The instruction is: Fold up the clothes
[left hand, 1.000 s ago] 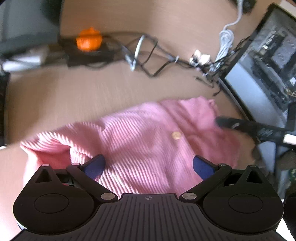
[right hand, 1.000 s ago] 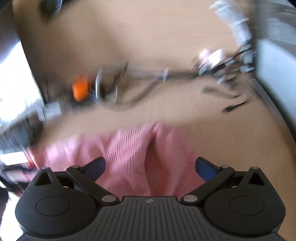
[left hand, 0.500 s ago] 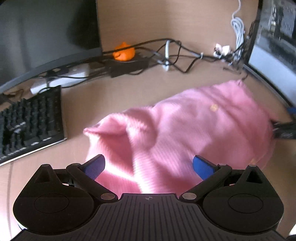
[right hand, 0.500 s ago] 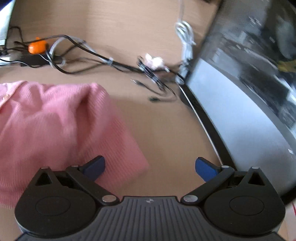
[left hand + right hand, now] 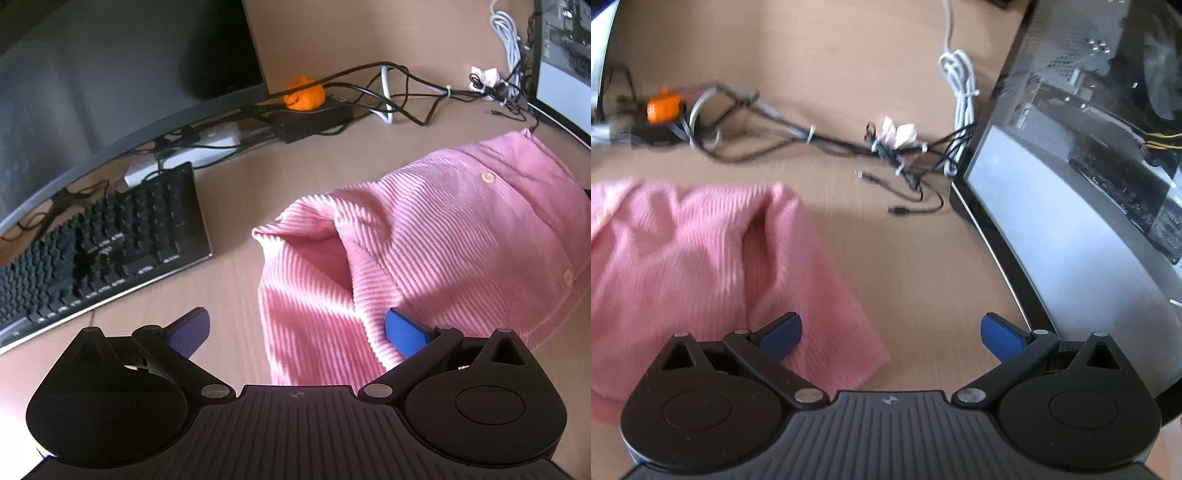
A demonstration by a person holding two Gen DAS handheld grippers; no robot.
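Change: both views have swung outward; pink ribbed knit cardigan [image 5: 436,236] now lies right of frame.
Tongs: left gripper [image 5: 295,328] and right gripper [image 5: 891,332] wide open, holding nothing.
Meaning: likely released, regrasp needed.

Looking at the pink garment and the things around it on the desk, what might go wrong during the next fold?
1. The pink ribbed cardigan lies bunched, with a fold near the left tool; folding now may lock in creases.
2. Loose cables lie close behind the cardigan; a lifted edge may snag or drag them.
3. The keyboard sits near the left side; a wide swing of that open tool might hit it.
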